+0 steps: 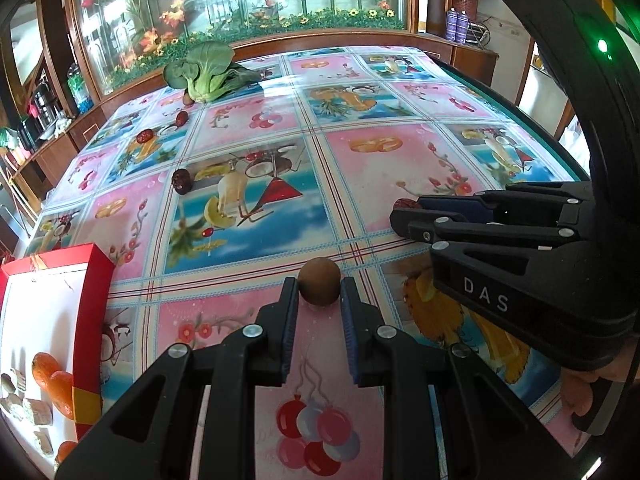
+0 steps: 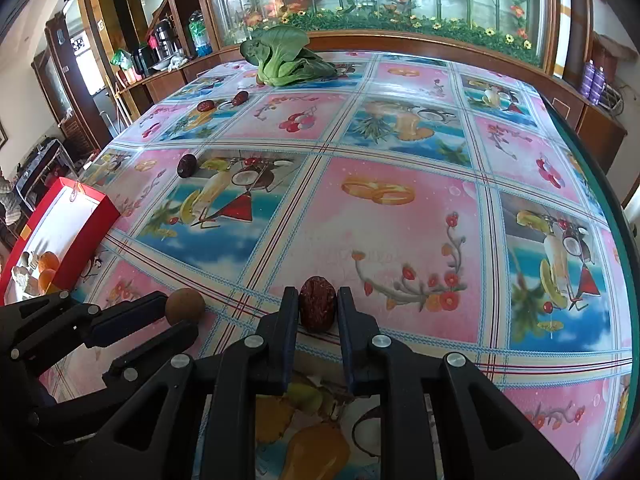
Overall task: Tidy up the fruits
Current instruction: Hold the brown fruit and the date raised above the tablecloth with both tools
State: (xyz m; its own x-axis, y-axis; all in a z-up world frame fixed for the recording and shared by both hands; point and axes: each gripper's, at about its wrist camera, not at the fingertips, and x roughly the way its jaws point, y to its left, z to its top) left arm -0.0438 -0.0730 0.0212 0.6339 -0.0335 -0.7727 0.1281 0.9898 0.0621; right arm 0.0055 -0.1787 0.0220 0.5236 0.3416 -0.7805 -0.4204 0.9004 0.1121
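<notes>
My left gripper [image 1: 320,290] is shut on a round brown longan [image 1: 320,286] just above the tablecloth; the pair also shows in the right wrist view, gripper [image 2: 180,318] and longan [image 2: 185,306]. My right gripper [image 2: 318,300] is shut on a dark red jujube [image 2: 317,304]; in the left wrist view this gripper [image 1: 404,214] shows at the right with the jujube [image 1: 406,203] at its tips. Loose jujubes lie further off [image 1: 182,181], [image 1: 145,136], [image 1: 182,119]. A red box [image 1: 94,280] at the left holds oranges [image 1: 52,376] and other pieces.
A green bok choy [image 1: 208,70] lies at the far side of the table with a small brown fruit [image 1: 187,98] beside it. The table's right edge [image 2: 624,240] is close. A wooden cabinet with flower-painted glass [image 2: 380,0] stands behind the table.
</notes>
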